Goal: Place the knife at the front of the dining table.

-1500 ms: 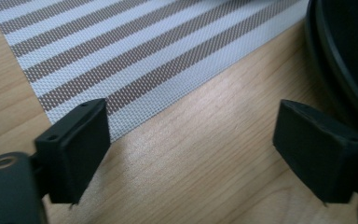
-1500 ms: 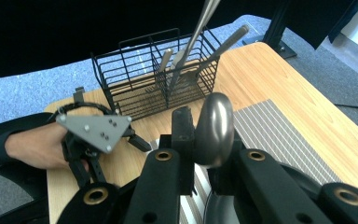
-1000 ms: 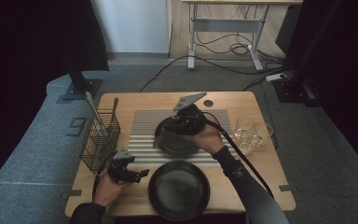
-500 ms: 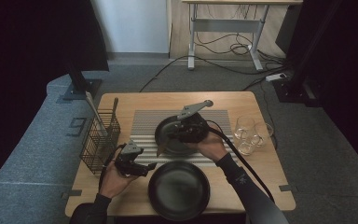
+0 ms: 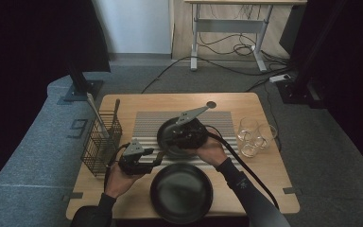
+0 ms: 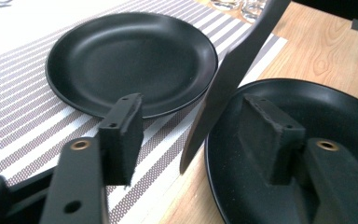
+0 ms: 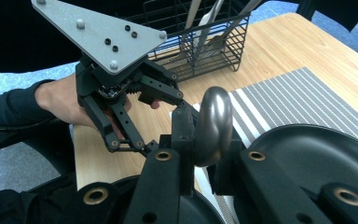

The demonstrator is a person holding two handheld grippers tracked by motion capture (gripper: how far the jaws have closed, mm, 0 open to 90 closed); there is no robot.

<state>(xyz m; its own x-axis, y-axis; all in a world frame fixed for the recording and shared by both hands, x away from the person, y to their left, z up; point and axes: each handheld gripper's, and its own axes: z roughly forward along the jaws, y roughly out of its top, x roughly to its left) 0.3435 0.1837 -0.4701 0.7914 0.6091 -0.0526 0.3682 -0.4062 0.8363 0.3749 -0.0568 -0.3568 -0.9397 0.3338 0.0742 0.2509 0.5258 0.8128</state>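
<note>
The wooden table (image 5: 123, 198) carries a striped placemat (image 5: 146, 124) across its middle. On the mat lies a black plate (image 6: 130, 60), partly covered in the high view by the right gripper. A second, larger black plate (image 5: 182, 193) sits on the bare wood at the near edge, just in front of the mat; the left gripper view shows the two plates close together, but whether their rims touch cannot be told.

At the table's left stands a black wire basket (image 5: 99, 144) with utensils (image 7: 207, 28) upright inside. At the right, beside the mat, is a small cluster of clear glasses (image 5: 253, 137).

The right gripper (image 7: 205, 135) hovers over the plate on the mat, and its jaws are clamped on a dark metal utensil handle (image 7: 213, 126), whose rounded end rises between them. In the left gripper view a dark knife blade (image 6: 228, 79) slants down, its tip just above the mat's edge between the two plates.

The left gripper (image 6: 193, 140) sits at the near left of the mat, beside the near plate, its jaws spread apart and holding nothing, the blade tip hanging between them.
</note>
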